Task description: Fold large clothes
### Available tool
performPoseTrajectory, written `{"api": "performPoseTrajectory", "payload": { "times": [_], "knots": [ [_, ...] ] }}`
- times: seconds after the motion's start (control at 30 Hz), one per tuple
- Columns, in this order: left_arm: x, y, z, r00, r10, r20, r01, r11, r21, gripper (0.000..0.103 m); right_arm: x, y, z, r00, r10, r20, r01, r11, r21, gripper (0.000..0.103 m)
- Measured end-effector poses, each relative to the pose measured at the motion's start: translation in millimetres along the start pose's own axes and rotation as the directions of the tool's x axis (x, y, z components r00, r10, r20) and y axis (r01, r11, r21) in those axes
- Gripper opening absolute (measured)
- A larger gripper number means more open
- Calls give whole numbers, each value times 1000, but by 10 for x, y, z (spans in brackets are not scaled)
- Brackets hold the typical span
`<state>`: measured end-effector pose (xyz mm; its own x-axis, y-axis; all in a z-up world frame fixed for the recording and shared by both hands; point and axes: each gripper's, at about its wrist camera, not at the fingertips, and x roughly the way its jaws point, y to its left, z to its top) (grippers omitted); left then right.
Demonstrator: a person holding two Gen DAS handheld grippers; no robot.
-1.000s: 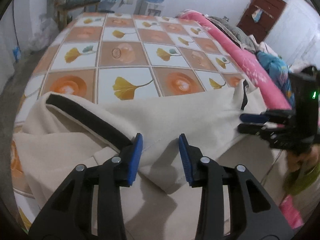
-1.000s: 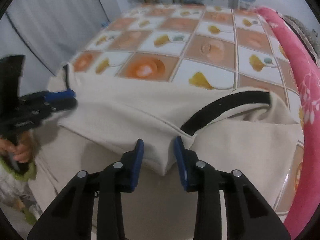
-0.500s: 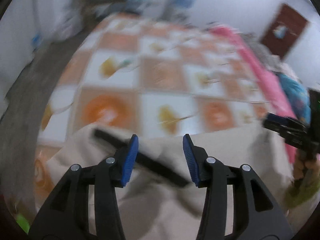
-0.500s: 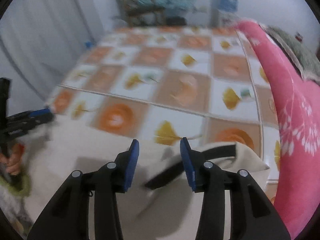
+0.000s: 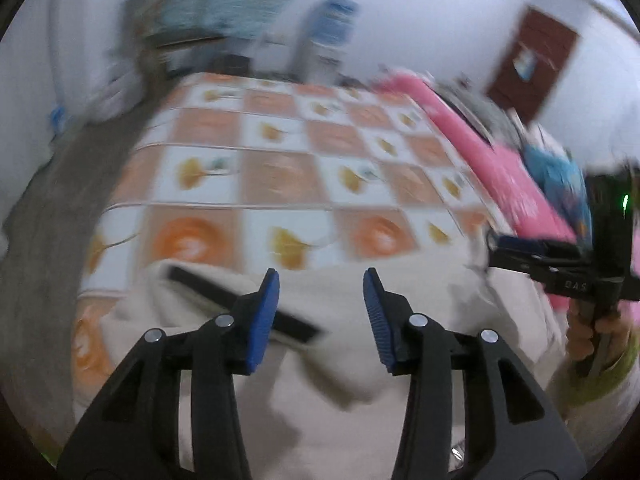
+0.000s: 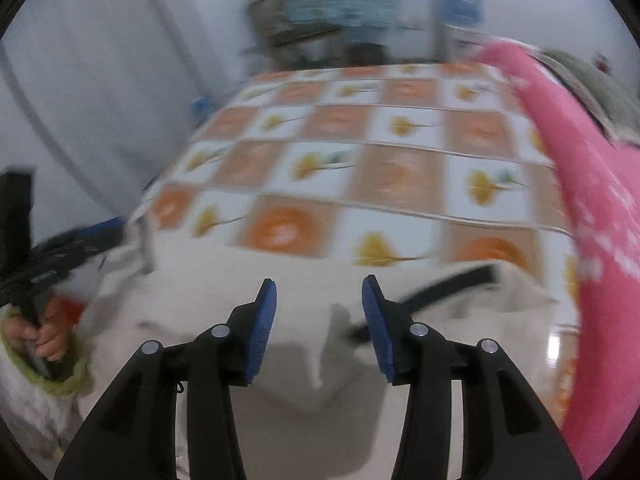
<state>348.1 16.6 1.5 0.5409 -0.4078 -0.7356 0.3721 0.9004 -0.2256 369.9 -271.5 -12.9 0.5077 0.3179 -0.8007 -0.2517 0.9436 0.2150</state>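
Observation:
A large cream garment (image 5: 320, 380) with a black band (image 5: 200, 284) lies folded across the near end of the bed. My left gripper (image 5: 320, 276) hovers above it, open, with nothing between its blue pads. In the right wrist view the same cream garment (image 6: 200, 280) and black band (image 6: 452, 284) lie below my right gripper (image 6: 319, 282), whose jaws are opening and empty. Each gripper also shows in the other's view: the right gripper (image 5: 496, 248) at the garment's right edge, the left gripper (image 6: 116, 228) at its left edge. Both views are motion-blurred.
The bed carries a checked sheet (image 5: 280, 176) with orange and leaf squares. A rolled pink blanket (image 6: 592, 184) runs along its right side, with more bedding behind. A water dispenser (image 5: 328, 36), a wooden chair and a brown door (image 5: 536, 60) stand by the far walls.
Both grippers have lifted off the garment and their jaws have widened. The cloth fold that sat between each pair of pads now lies below them on the bed.

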Motion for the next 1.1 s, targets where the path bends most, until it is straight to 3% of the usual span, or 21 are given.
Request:
{"api": "performPoseTrajectory", "payload": {
  "times": [0.07, 0.13, 0.23, 0.37, 0.47, 0.5, 0.57, 0.63, 0.83, 1.1],
  "knots": [
    [203, -210, -77, 997, 22, -73, -18, 999, 49, 42, 122, 163, -52, 999, -12, -32, 10, 999, -53, 44],
    [500, -289, -246, 980, 90, -176, -77, 994, 78, 42, 383, 231, -172, 994, -54, -97, 47, 996, -80, 45],
    [429, -409, -343, 978, 159, -134, -139, 979, 151, 43, 391, 306, -241, 989, -113, -97, 102, 988, -118, 45],
    [178, -490, -352, 991, 106, -76, -94, 984, 152, 43, 136, 484, -276, 994, -104, -40, 98, 987, -128, 46],
    [371, -501, -435, 975, 154, -163, -129, 980, 151, 44, 269, 511, -354, 992, -108, -72, 99, 987, -124, 48],
    [410, -550, -466, 975, 174, -135, -150, 973, 174, 45, 421, 478, -416, 987, -123, -107, 111, 987, -118, 49],
    [441, -675, -467, 965, 229, -126, -197, 954, 226, 45, 411, 467, -452, 988, -134, -77, 124, 985, -117, 50],
    [280, -675, -470, 969, 216, -124, -190, 963, 191, 45, 295, 484, -471, 984, -149, -95, 142, 987, -69, 50],
    [-298, -563, -560, 974, 216, -70, -206, 970, 127, 46, -290, 582, -735, 991, -130, -29, 129, 991, -33, 56],
    [-1259, -152, -1288, 988, 157, 11, -156, 987, -34, 51, -724, 915, -1326, 1000, -21, 0, 21, 999, -28, 75]
  ]
}}
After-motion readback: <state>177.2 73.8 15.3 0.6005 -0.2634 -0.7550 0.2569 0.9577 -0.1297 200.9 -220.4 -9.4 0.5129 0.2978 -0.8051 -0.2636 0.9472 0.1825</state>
